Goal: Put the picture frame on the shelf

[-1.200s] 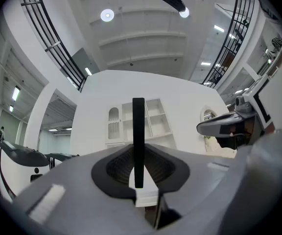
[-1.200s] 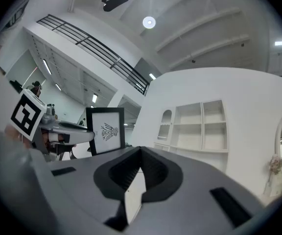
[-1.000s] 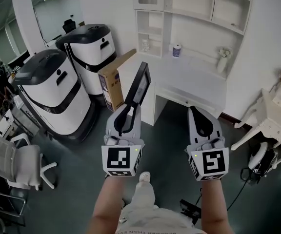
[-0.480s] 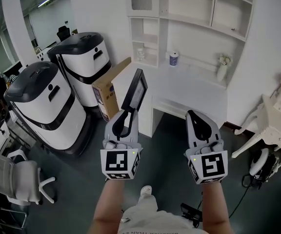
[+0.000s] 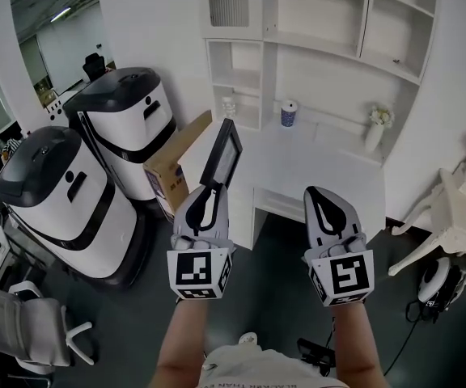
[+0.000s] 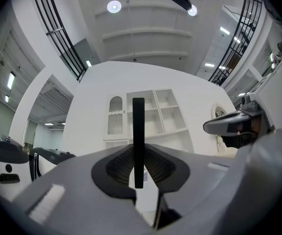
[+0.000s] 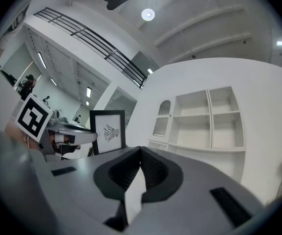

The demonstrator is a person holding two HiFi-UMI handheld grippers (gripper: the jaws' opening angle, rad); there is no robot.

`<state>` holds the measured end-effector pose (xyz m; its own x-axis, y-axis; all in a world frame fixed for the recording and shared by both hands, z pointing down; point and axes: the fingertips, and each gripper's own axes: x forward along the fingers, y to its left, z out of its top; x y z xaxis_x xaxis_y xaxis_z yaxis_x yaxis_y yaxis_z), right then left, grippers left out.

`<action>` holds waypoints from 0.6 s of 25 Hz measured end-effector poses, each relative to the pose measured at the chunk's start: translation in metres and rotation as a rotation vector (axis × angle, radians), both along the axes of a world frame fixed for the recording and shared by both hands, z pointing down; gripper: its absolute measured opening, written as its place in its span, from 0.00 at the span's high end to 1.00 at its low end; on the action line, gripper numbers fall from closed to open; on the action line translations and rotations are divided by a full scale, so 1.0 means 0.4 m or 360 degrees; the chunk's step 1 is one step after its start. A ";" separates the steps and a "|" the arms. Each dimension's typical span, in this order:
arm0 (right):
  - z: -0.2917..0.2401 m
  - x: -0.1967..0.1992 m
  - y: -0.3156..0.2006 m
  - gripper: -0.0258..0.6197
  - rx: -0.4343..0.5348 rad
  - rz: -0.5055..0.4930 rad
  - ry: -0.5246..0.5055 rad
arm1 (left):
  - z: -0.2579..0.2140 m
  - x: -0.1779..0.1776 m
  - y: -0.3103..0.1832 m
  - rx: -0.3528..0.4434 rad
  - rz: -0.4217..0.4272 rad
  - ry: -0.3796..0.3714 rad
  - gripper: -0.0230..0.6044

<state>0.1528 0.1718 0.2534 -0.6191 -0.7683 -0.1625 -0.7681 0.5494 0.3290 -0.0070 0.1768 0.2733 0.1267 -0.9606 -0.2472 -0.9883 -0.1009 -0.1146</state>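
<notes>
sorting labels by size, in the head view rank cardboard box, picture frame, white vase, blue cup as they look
1. cardboard box, about level with picture frame; the frame is held nearer the camera, so unranked
2. white vase
3. blue cup

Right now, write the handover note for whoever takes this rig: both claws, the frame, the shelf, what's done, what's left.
Left claw: shut on the bottom edge of the picture frame, which stands upright above it.
Right claw: shut, nothing in it, level with the left one.
Shelf: white unit over a white desk, straight ahead. The frame is in the air in front of the desk edge and touches neither.
Done: frame picked up and carried to face the shelf.
Left: reach forward, stand the frame on a free shelf board, open the left claw, pull back.
</notes>
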 end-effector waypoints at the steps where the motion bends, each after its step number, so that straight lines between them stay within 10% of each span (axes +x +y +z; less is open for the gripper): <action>1: 0.000 -0.012 -0.021 0.95 0.0000 0.0004 0.0001 | -0.001 -0.013 -0.022 0.0000 0.0003 -0.0001 0.86; 15: 0.020 -0.084 -0.193 0.95 -0.0026 0.0028 0.0002 | 0.016 -0.078 -0.188 -0.0007 0.0034 -0.0003 0.86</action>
<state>0.1193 0.0944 0.2615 -0.6056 -0.7817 -0.1494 -0.7774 0.5409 0.3210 -0.0384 0.1017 0.2798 0.1474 -0.9588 -0.2428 -0.9857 -0.1223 -0.1157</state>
